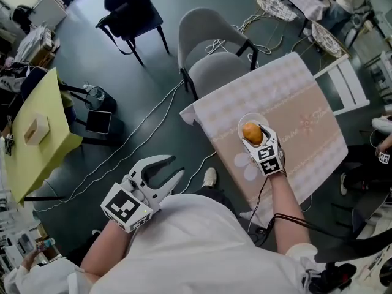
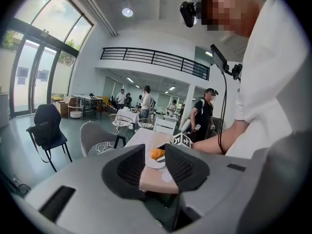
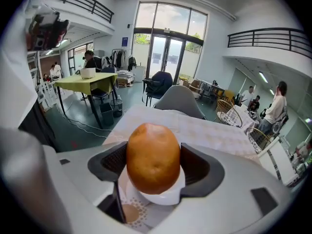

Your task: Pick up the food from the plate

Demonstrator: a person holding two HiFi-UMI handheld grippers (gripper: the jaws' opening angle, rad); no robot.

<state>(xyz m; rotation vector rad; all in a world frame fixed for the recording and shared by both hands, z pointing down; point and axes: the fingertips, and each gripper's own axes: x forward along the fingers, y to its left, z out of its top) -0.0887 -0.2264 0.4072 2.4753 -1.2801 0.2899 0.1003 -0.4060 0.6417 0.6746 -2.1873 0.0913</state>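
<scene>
My right tool [image 1: 253,132] is clamped on the food [image 3: 153,157], an orange-brown rounded piece, with one jaw pressed against each of its sides. The food sits directly over the white plate [image 1: 250,116]; I cannot tell whether its underside touches the plate. The plate rests on the cloth-covered surface [image 1: 300,97], a little toward 3 o'clock from the middle of the head view. My left tool [image 1: 177,166] hangs off the surface at about 7 o'clock in the head view, over the floor, well apart from the plate. Its jaws stand apart with nothing between them. A grey chair [image 1: 208,35] stands at roughly 11 o'clock from the plate, against the surface's edge.
</scene>
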